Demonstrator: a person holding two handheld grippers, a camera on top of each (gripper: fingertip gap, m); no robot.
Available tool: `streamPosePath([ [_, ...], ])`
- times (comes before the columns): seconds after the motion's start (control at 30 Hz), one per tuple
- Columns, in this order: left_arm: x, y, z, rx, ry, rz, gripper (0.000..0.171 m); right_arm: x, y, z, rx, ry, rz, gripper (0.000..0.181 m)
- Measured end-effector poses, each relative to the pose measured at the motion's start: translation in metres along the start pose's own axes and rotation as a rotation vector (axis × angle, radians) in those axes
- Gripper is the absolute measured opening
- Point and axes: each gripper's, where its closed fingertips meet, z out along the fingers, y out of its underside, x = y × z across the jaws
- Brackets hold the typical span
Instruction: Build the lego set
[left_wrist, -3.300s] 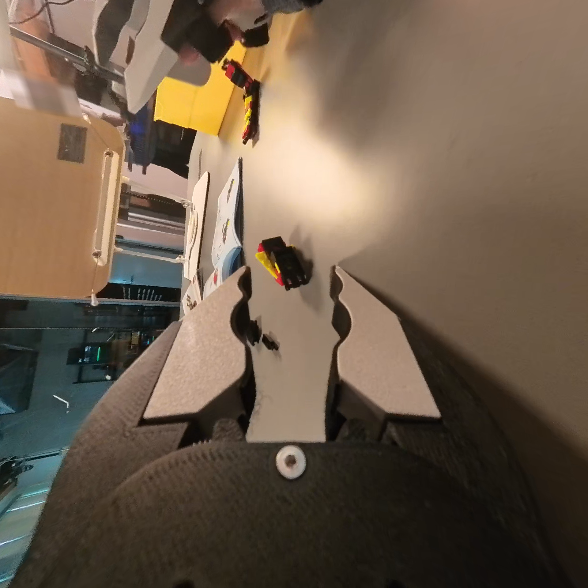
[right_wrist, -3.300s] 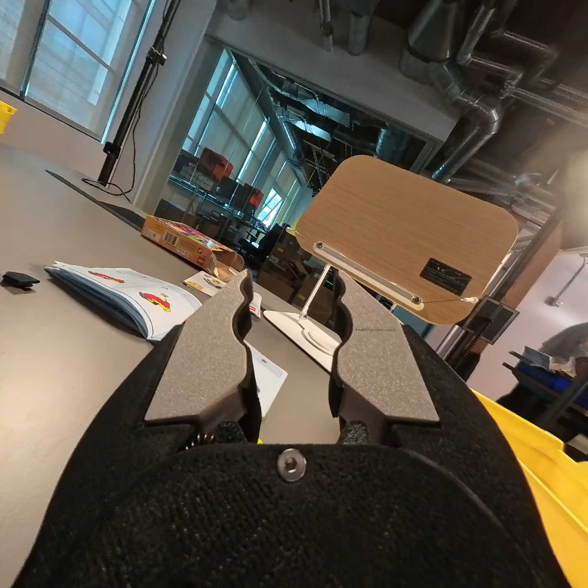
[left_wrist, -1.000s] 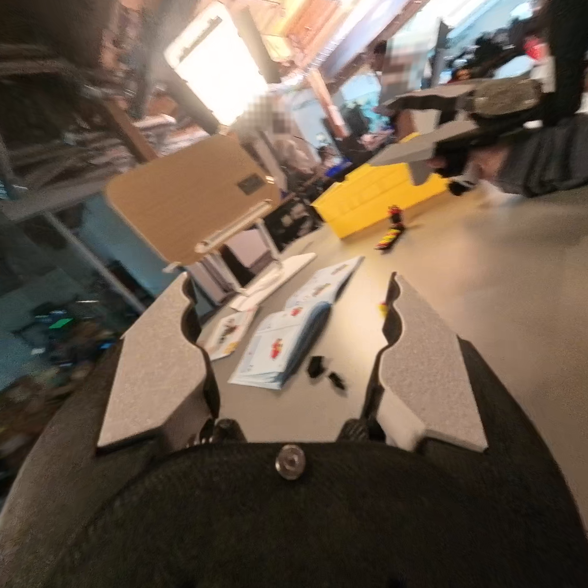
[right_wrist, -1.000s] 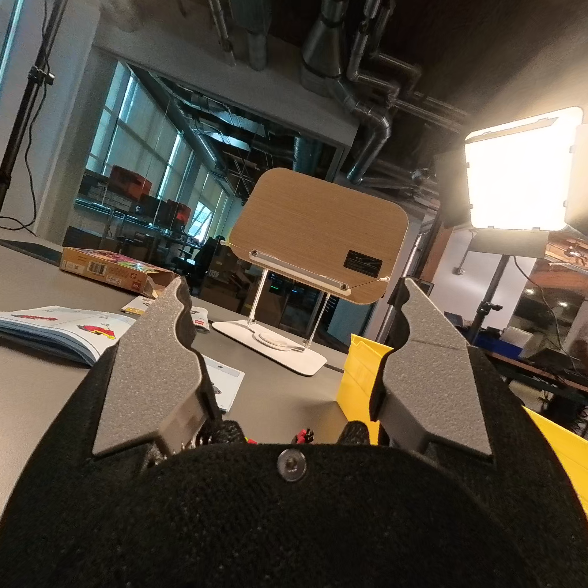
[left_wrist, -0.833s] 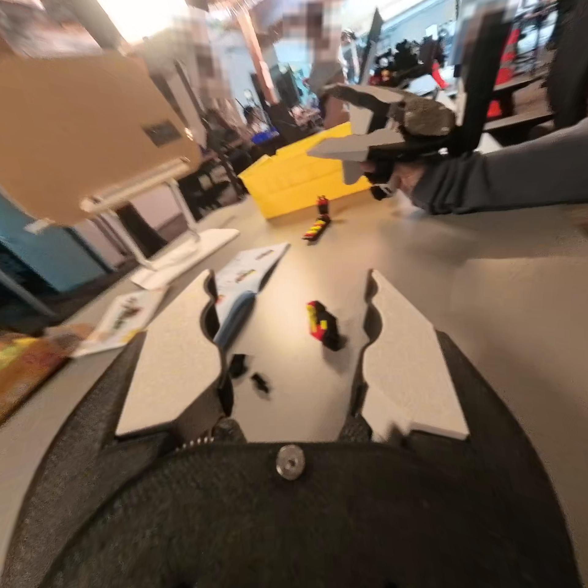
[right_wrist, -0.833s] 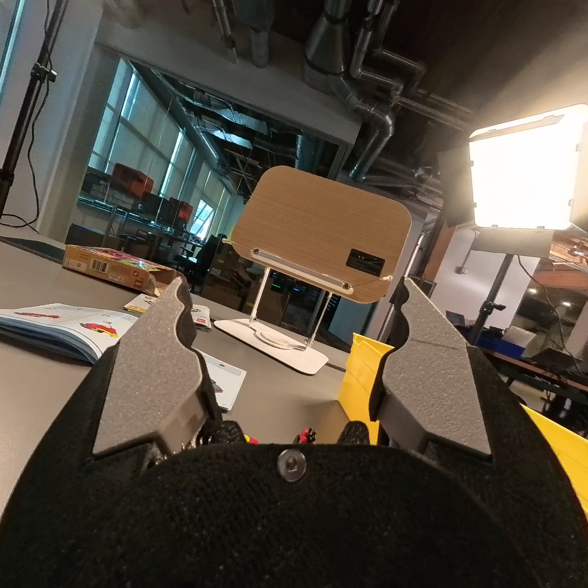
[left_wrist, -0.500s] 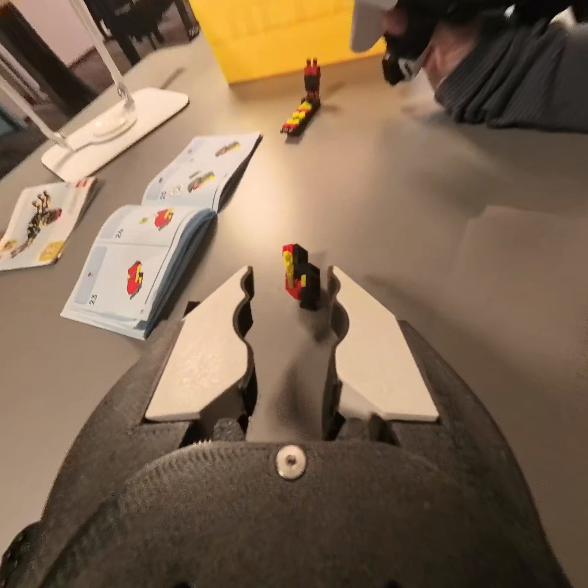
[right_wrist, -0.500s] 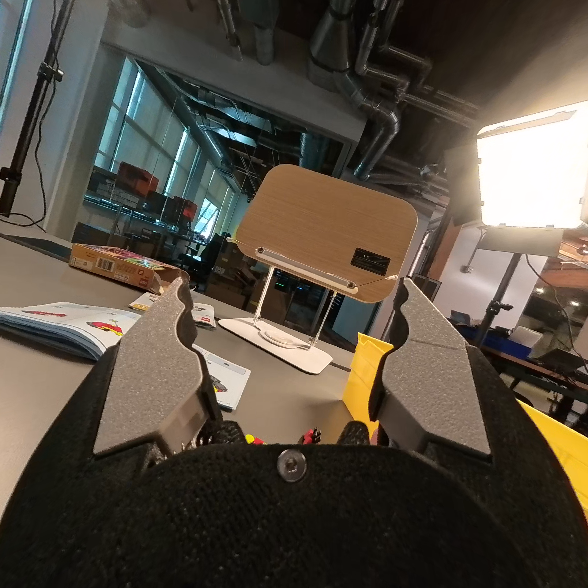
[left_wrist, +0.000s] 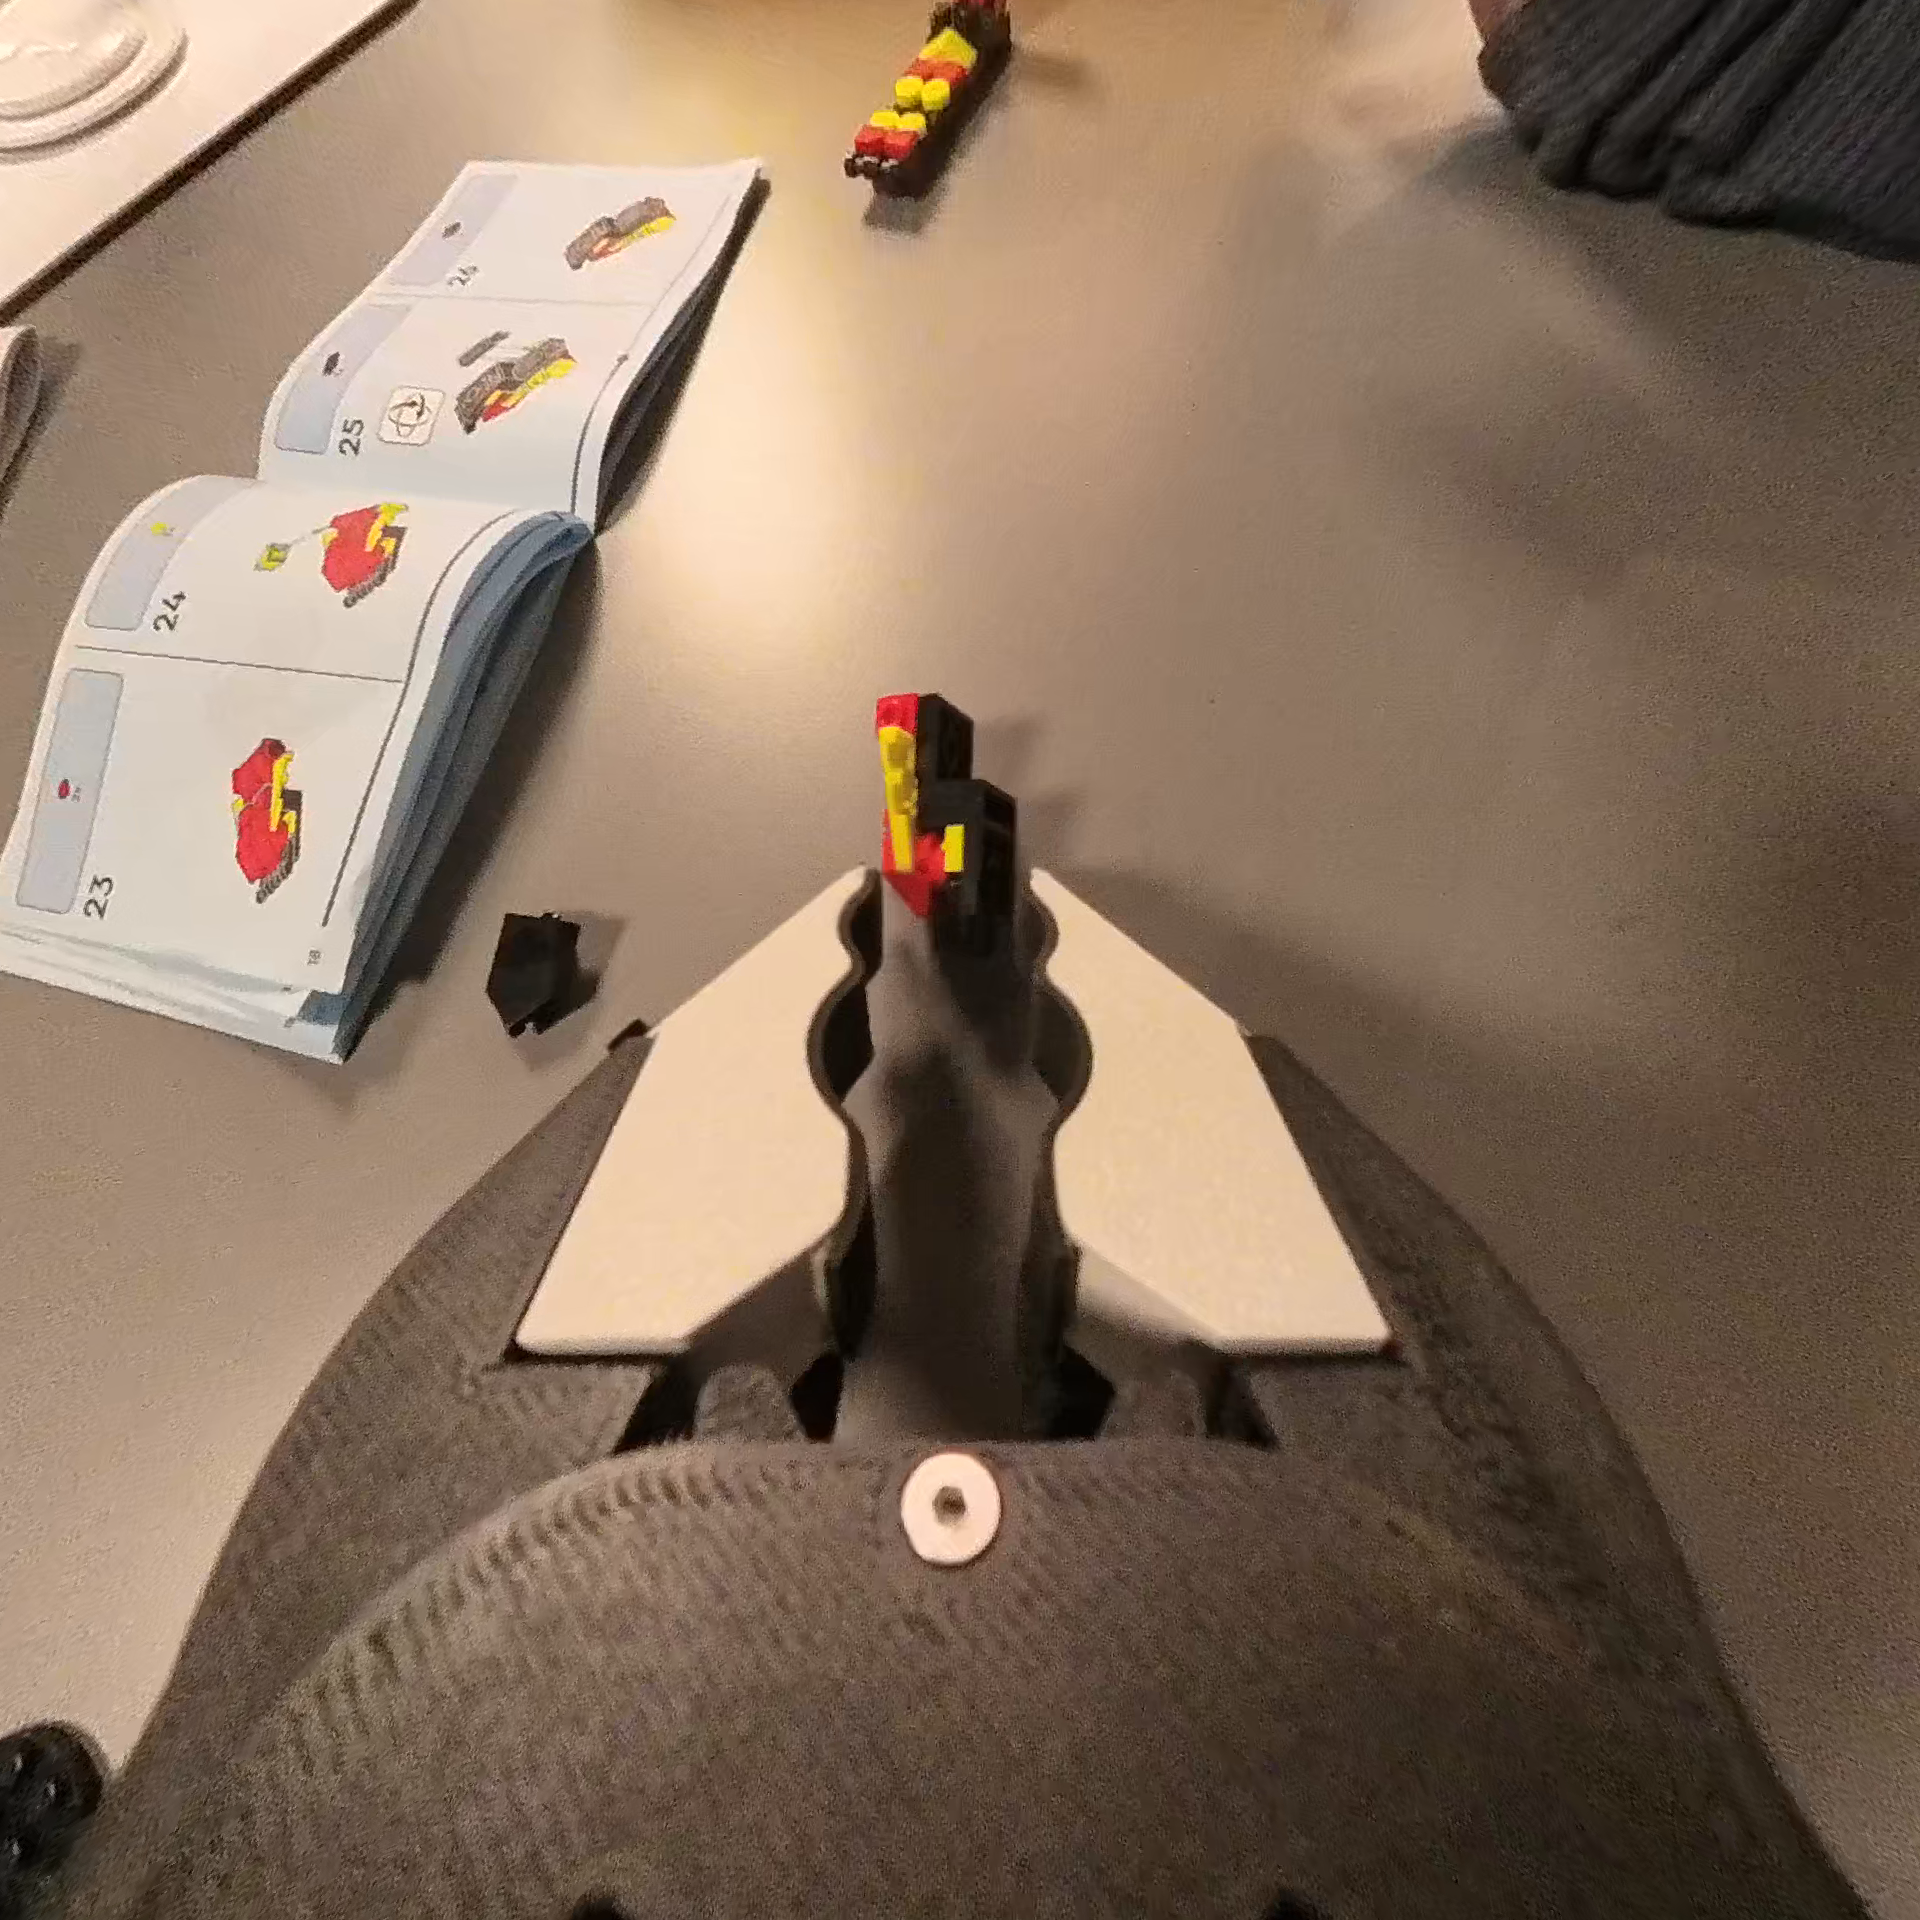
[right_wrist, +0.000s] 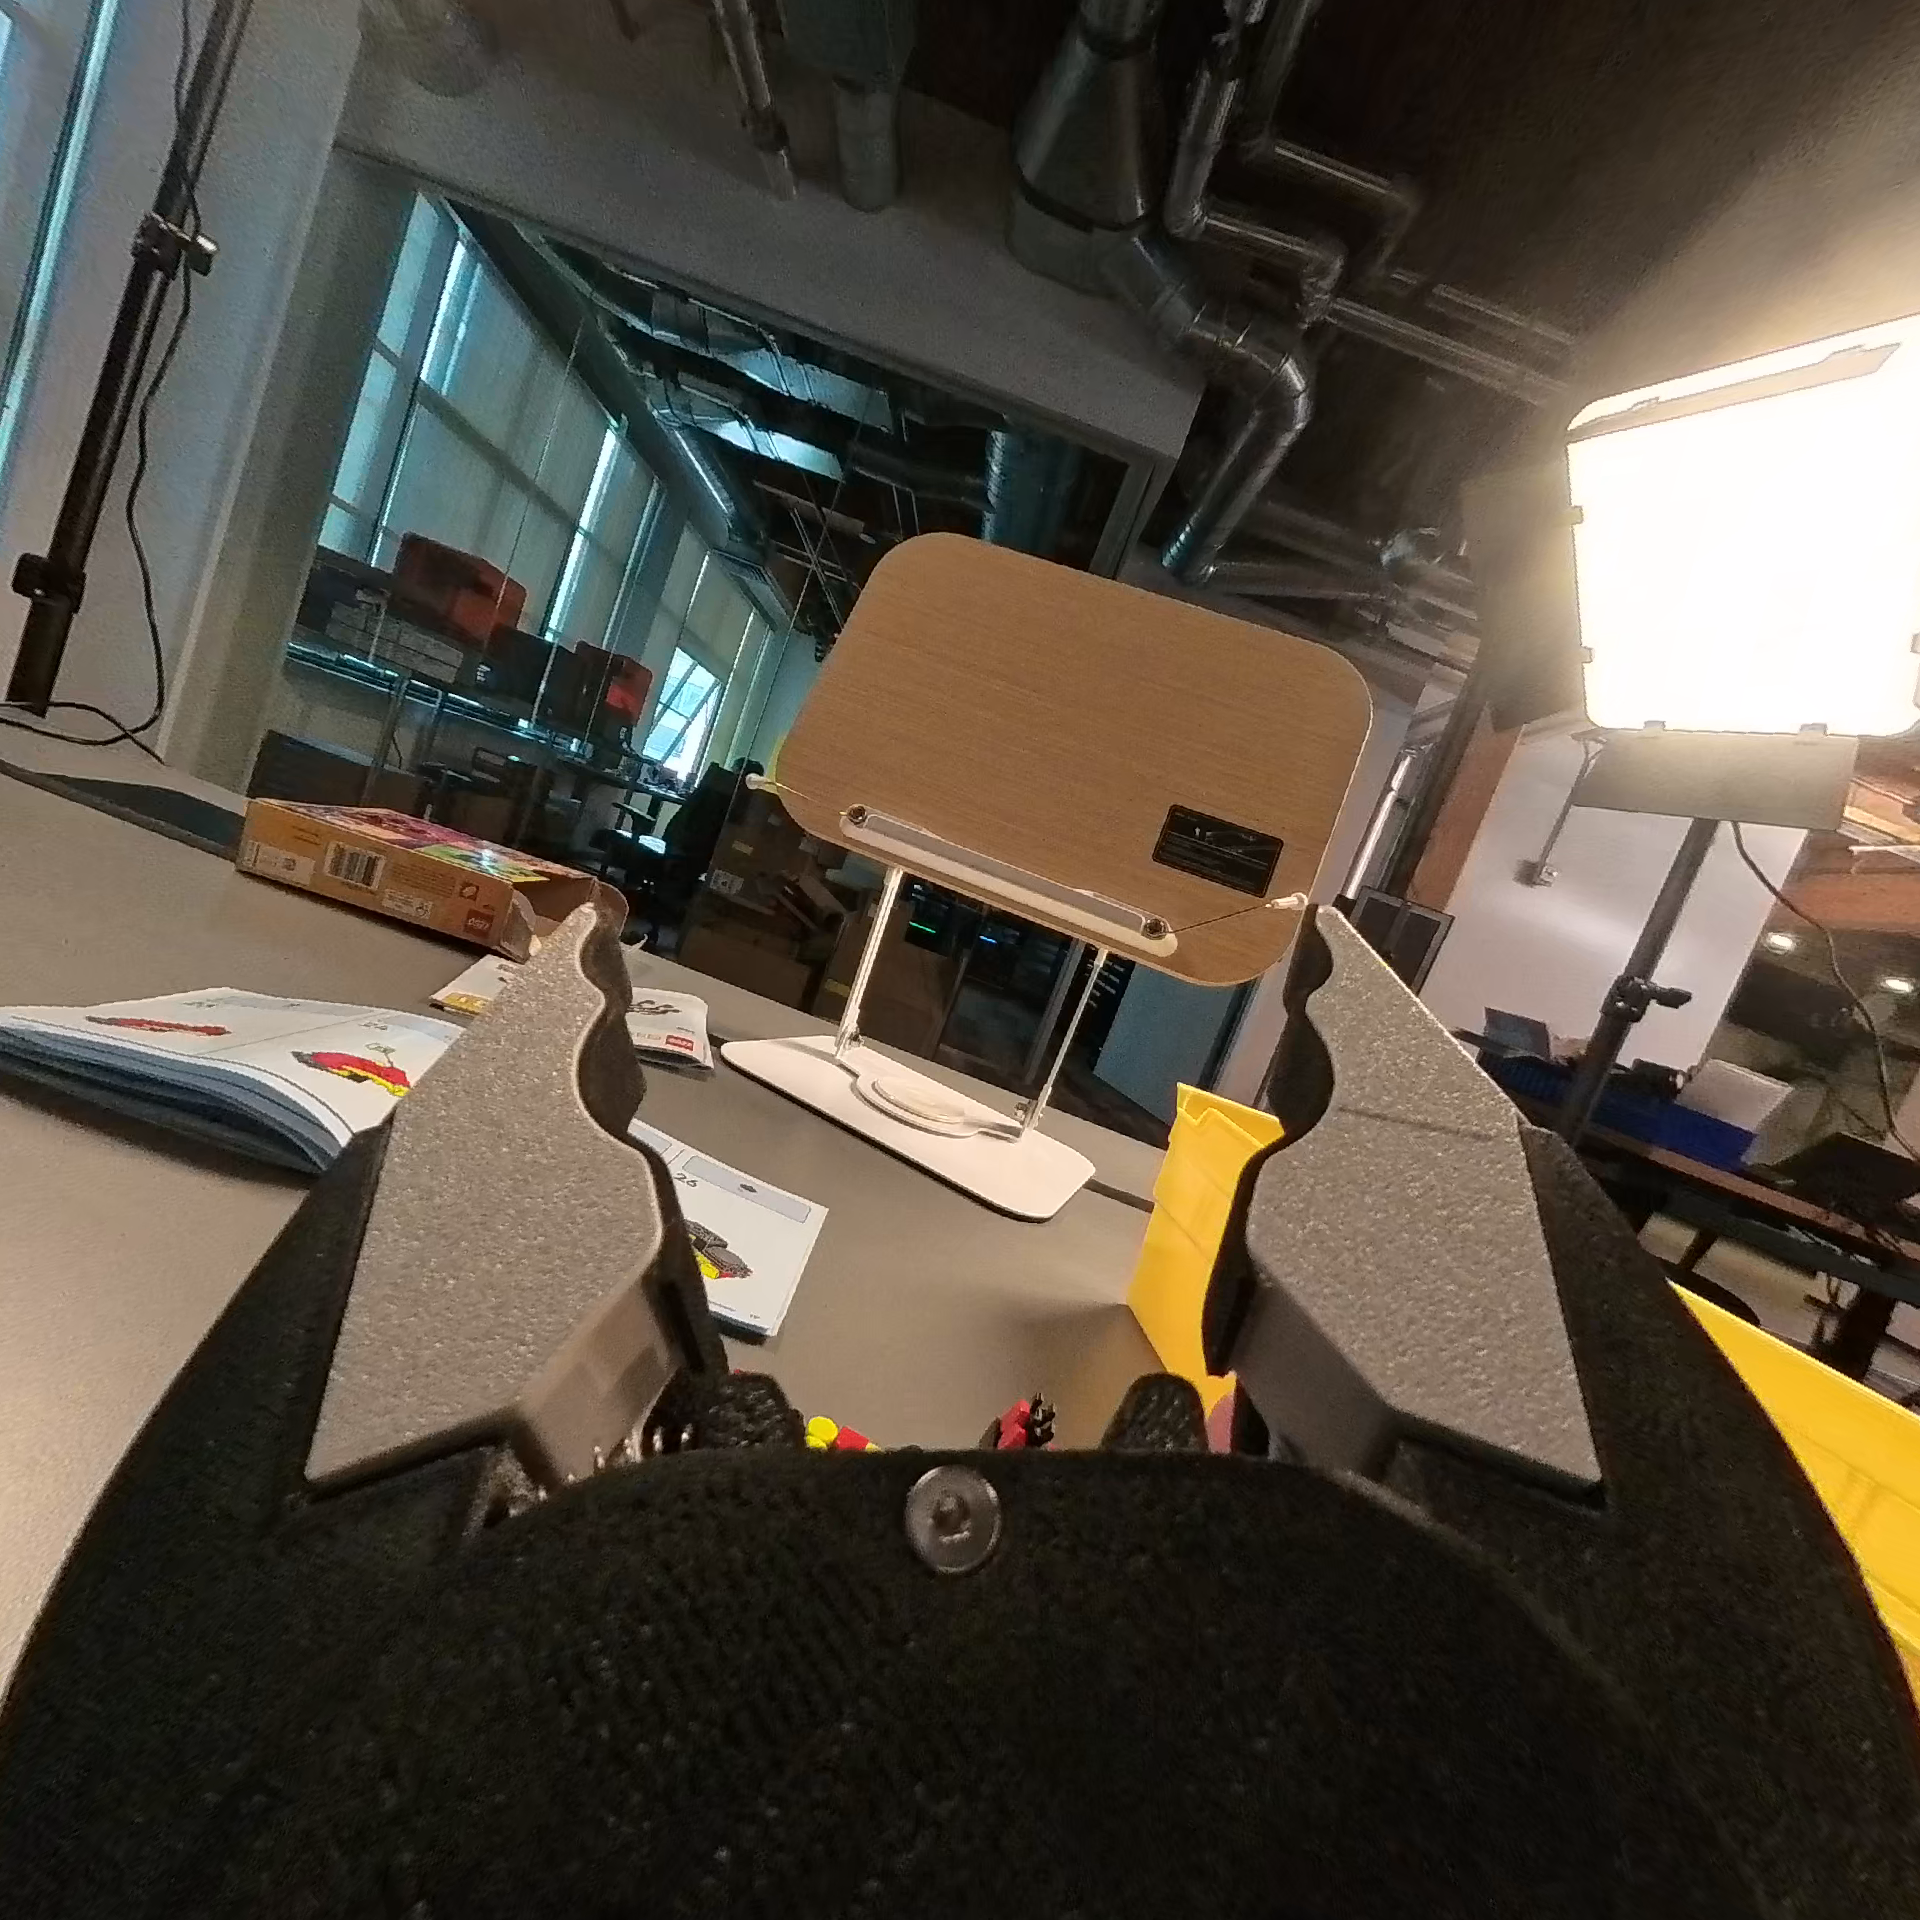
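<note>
Beyond table (right_wrist: 935, 1309), yellow bin (right_wrist: 1184, 1226), contents hidden

The open booklet (left_wrist: 312, 644) at 10 o'clock carried printed step numbers beside its pictures. The box (right_wrist: 405, 868) at 9 o'clock bore a barcode and a small logo. The stand's (right_wrist: 1070, 758) dark plate (right_wrist: 1218, 850) at 2 o'clock held unreadably small print.

wooden book stand (right_wrist: 1070, 748), studio light (right_wrist: 1745, 540)

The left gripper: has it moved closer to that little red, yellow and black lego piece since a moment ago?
Yes. The left gripper has closed in on the small lego piece, which now sits between its fingertips, with the open booklet off to the side.
</note>
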Motion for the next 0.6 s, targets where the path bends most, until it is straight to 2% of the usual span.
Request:
streamPosePath([
  [0.13,0.002,-0.001,-0.001,0.012,-0.014,0.038,0.023,-0.001,0.000,0.000,-0.001,-0.003,0.000,0.123],
  [0.23,0.004,-0.010,-0.007,0.085,-0.067,0.133,0.016,0.000,0.000,0.000,-0.001,-0.003,0.001,0.123],
  [0.33,-0.001,-0.012,-0.013,0.108,-0.227,0.388,0.015,0.000,0.000,0.000,0.000,-0.003,0.003,0.123],
  [0.6,-0.001,-0.007,-0.010,-0.090,-0.567,1.114,0.015,0.000,0.001,0.000,-0.002,-0.004,0.010,0.123],
])
